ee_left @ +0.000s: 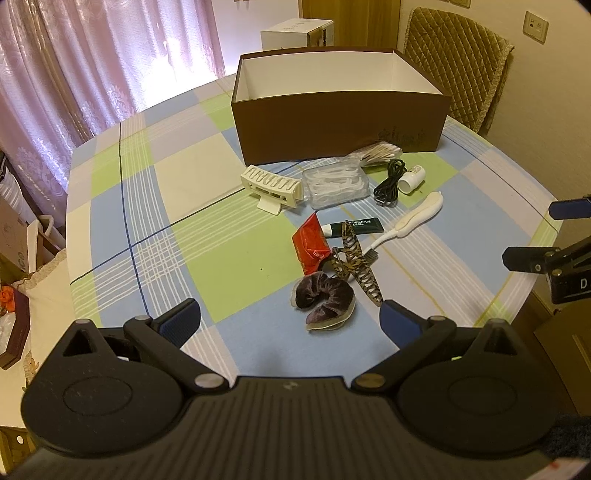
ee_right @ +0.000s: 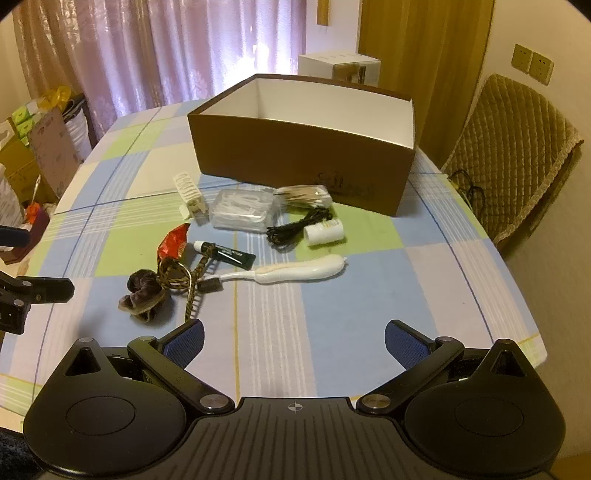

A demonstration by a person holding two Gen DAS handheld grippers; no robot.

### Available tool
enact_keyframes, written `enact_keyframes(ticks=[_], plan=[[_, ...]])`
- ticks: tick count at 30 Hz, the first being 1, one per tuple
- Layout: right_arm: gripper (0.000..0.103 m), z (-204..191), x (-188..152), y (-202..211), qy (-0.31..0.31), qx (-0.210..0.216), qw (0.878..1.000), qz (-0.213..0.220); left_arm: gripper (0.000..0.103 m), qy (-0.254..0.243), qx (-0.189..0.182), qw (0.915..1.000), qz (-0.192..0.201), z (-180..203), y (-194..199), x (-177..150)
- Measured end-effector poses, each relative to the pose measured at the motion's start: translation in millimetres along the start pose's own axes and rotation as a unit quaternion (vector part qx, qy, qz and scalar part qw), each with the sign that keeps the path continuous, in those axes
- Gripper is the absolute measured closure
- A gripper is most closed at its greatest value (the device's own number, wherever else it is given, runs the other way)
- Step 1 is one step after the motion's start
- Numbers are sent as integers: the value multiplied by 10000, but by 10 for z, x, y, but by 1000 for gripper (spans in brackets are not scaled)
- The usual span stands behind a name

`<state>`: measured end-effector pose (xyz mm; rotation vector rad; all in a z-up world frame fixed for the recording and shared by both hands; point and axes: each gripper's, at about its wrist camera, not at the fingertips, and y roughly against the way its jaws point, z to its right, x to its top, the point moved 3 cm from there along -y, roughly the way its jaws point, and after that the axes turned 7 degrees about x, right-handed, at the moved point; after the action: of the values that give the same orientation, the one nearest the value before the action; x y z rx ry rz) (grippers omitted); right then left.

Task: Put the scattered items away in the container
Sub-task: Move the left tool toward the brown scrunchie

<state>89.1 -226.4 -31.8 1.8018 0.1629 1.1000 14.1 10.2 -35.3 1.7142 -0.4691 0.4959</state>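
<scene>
A brown open box [ee_left: 340, 122] [ee_right: 295, 155] stands at the back of the checked table. In front of it lie a white hair clip [ee_left: 271, 186] [ee_right: 190, 194], a clear floss box [ee_left: 334, 184] [ee_right: 242, 208], a bag of cotton swabs [ee_right: 303, 195], a black cable [ee_left: 388, 184] [ee_right: 295, 227], a white bottle [ee_left: 412, 179] [ee_right: 325, 230], a white toothbrush [ee_left: 410, 221] [ee_right: 291, 273], a green tube [ee_left: 352, 225] [ee_right: 227, 253], a red packet [ee_left: 310, 243] [ee_right: 173, 240], a leopard claw clip [ee_left: 356, 267] [ee_right: 184, 277] and a purple scrunchie [ee_left: 325, 299] [ee_right: 142, 295]. My left gripper [ee_left: 290, 319] hovers open just before the scrunchie. My right gripper [ee_right: 293, 341] is open, short of the toothbrush.
A padded chair [ee_left: 458, 62] [ee_right: 513, 155] stands behind the table's right side. Pink curtains [ee_left: 92, 55] hang at the back, with a white carton [ee_left: 295, 33] [ee_right: 338, 64] behind the box. Bags and cardboard boxes [ee_right: 33, 147] crowd the floor to the left.
</scene>
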Motion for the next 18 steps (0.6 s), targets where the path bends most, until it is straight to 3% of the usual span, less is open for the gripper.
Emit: enact_keyframes(ticks=[18], plan=[[2, -94, 37, -51, 76, 46, 10000, -18, 1, 61, -112, 9999, -101, -71, -76, -60]])
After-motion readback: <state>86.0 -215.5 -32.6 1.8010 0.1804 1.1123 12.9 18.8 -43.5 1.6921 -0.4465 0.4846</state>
